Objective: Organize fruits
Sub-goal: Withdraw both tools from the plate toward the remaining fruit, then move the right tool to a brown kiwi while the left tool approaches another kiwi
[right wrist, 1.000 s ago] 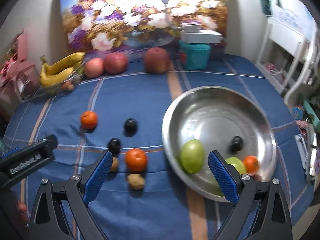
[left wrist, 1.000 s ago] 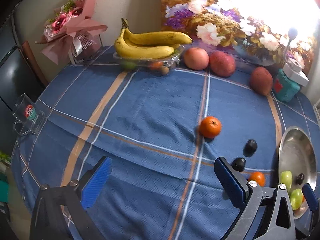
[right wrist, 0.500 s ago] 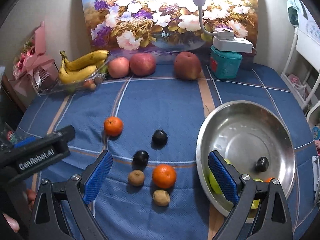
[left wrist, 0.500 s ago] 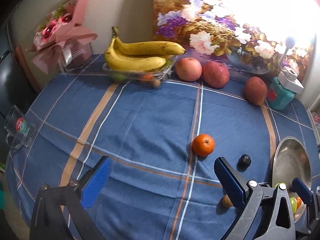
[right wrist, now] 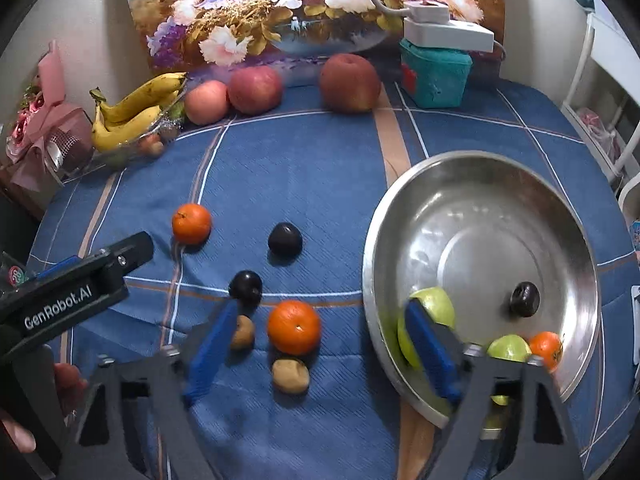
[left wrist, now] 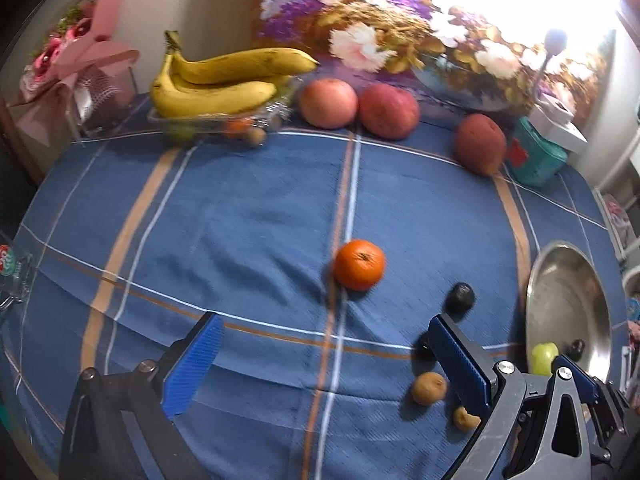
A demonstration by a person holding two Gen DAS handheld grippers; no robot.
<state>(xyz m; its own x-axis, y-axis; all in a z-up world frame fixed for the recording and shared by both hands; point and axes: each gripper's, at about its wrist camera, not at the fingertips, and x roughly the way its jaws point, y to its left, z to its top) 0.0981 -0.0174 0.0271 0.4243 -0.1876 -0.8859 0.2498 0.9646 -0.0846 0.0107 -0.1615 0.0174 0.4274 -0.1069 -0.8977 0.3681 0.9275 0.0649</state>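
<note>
On the blue cloth, an orange (right wrist: 294, 332) lies between the blue pads of my right gripper (right wrist: 320, 346). Its jaws are closing and the pads are clear of the fruit. Around it lie two brown kiwis (right wrist: 290, 376) (right wrist: 242, 332) and two dark plums (right wrist: 245, 287) (right wrist: 285, 239). A second orange (left wrist: 359, 265) sits ahead of my left gripper (left wrist: 328, 360), which is open with only cloth between its fingers. The steel bowl (right wrist: 372, 240) on the right holds two green apples (right wrist: 436, 300), a small orange (right wrist: 544, 346) and a plum (right wrist: 524, 298).
Bananas (left wrist: 224, 80) rest on a clear tray at the back left, with three red apples (left wrist: 388, 110) along the painting. A teal box (right wrist: 434, 74) stands at the back right, a pink bouquet (left wrist: 76, 60) far left, a glass mug (left wrist: 12, 268) at the left edge.
My right gripper swung left from over the bowl to the loose fruit, sank, and its jaws narrowed around the orange. My left gripper came closer to the other orange.
</note>
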